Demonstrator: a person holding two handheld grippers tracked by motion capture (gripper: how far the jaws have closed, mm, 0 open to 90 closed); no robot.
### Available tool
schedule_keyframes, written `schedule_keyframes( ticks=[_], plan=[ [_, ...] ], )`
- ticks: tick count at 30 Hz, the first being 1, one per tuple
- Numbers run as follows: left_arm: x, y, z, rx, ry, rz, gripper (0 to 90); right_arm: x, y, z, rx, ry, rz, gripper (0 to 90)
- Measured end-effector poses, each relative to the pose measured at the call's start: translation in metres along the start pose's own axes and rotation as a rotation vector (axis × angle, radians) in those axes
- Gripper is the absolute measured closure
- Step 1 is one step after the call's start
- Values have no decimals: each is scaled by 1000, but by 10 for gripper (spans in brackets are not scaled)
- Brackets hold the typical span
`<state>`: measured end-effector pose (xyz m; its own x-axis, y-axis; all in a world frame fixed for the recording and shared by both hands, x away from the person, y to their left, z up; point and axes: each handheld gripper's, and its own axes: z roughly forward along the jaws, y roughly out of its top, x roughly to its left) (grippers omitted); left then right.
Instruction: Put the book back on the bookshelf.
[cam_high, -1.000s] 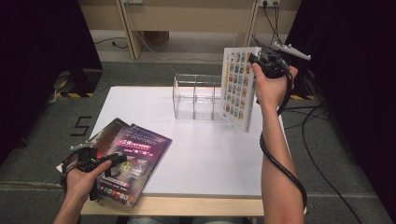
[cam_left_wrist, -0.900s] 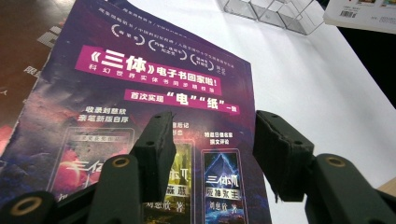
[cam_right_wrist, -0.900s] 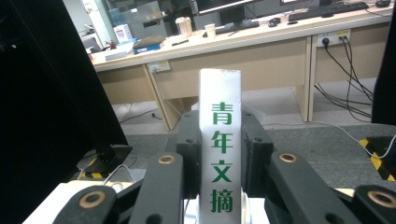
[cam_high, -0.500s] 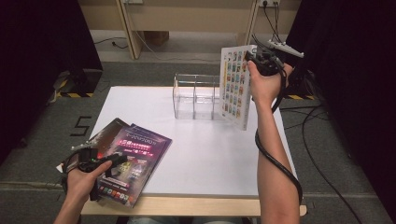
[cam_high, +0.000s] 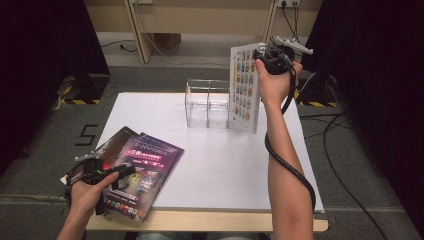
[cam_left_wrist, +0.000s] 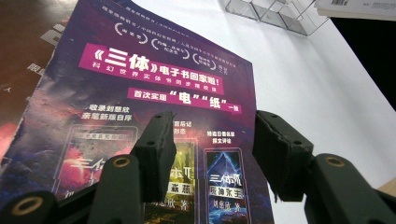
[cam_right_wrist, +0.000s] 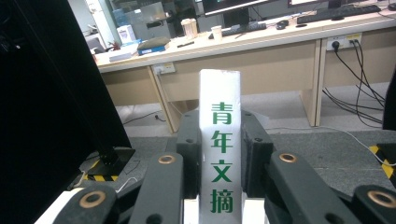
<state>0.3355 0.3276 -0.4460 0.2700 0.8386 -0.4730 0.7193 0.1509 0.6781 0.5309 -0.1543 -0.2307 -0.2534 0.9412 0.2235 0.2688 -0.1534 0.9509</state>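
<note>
My right gripper (cam_high: 272, 56) is shut on the spine of a white book (cam_high: 244, 90) with a colourful tiled cover. It holds the book upright above the table's far right, against the right end of a clear acrylic rack (cam_high: 207, 102). In the right gripper view the black jaws of my right gripper (cam_right_wrist: 219, 120) clamp the white spine (cam_right_wrist: 219, 88), which bears green characters. My left gripper (cam_high: 116, 172) is open over a purple magazine (cam_high: 147, 167) at the near left. In the left gripper view nothing lies between the pads of my left gripper (cam_left_wrist: 212, 140) above the cover (cam_left_wrist: 154, 88).
A dark brown magazine (cam_high: 116, 140) lies under the purple one. The white table (cam_high: 225, 165) has bare room in the middle and at the near right. The rack (cam_left_wrist: 266, 11) has two open compartments. Cables (cam_high: 350, 150) run over the floor on the right.
My right hand has carried the white book a little left and up, closer to the clear rack. The left hand and the magazines have stayed put.
</note>
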Motion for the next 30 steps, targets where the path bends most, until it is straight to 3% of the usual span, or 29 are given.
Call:
schedule_keyframes(
  ticks=[18, 30],
  plan=[
    [0, 0, 0, 0, 0, -1, 482, -12, 7, 31, -18, -66, 8, 740],
    [1, 0, 0, 1, -4, -2, 487, -7, -14, 56, -11, -87, -5, 739]
  ],
)
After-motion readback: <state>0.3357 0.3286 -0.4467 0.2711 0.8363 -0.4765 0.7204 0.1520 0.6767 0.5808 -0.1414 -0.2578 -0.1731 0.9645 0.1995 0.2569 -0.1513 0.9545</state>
